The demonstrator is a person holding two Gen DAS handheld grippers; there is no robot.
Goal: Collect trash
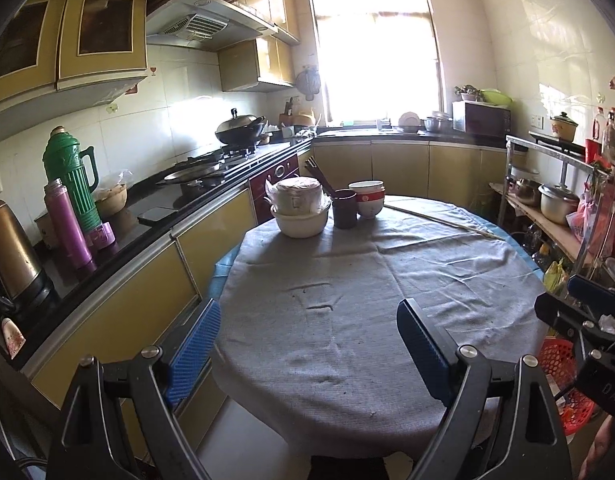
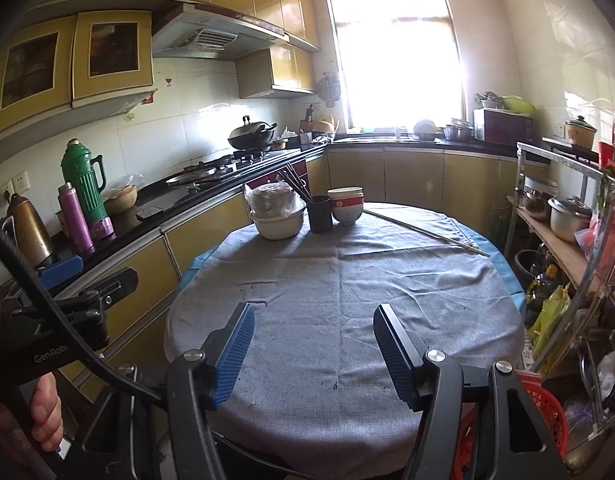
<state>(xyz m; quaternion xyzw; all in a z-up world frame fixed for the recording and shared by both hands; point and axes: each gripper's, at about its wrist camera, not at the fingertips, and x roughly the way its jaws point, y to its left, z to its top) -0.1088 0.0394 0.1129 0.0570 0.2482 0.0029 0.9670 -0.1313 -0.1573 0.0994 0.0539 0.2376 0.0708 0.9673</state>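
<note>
A: Left wrist view: our left tongs hang spread wide and empty over the near edge of the counter. Right tongs, the same: apart, holding nothing.

B: Trash? We see no obvious scrap on the grey cloth, only dark specks. The red basket sits low at the near right, partly hidden by our tongs; we judge it the bin.

A: Likeliest candidate is the thin clear bag around the pot at the far left of the counter. We would guess light, soft, slippery; pinch a loose fold, not the pot.

B: Crowded there. Bowls and a chopstick holder stand just beside it, fragile. A thin stick lies far right.
</note>
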